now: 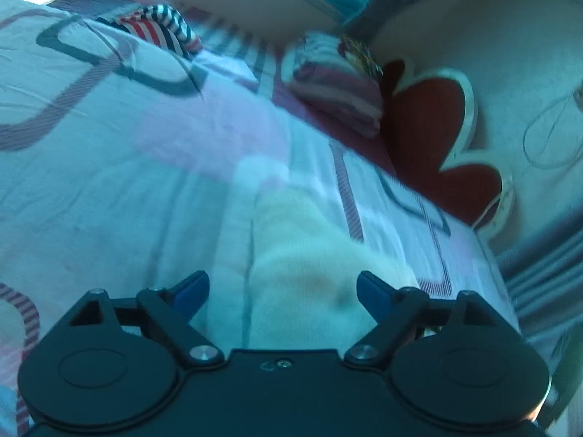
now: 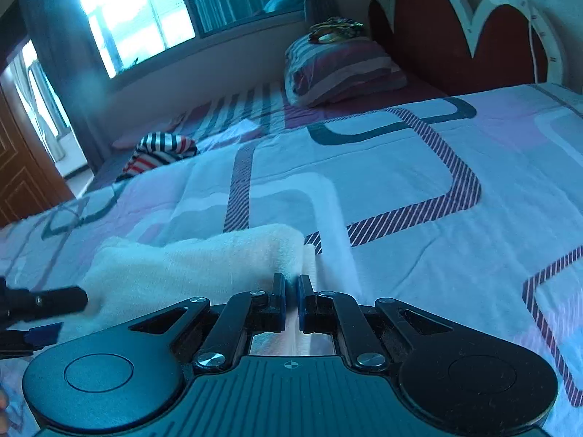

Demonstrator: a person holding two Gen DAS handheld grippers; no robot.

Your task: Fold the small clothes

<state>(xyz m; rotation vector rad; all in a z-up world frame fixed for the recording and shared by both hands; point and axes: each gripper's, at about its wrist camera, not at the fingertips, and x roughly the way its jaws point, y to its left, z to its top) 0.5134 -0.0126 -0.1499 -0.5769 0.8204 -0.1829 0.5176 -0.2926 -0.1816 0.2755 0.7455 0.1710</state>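
A small cream garment [image 1: 309, 251] lies on the patterned bedspread [image 1: 109, 182]. In the left wrist view my left gripper [image 1: 282, 291] is open, its blue pads either side of the garment's near end. In the right wrist view the same garment [image 2: 189, 266] lies to the left, and my right gripper [image 2: 291, 291] is shut on its right edge. The left gripper's black finger [image 2: 47, 302] shows at the garment's left side.
A striped red, white and navy garment [image 2: 160, 151] lies crumpled at the far edge of the bed. A striped pillow [image 2: 339, 69] rests by the red and white headboard [image 2: 455, 25]. A window [image 2: 135, 11] and wooden door [image 2: 22, 167] lie beyond.
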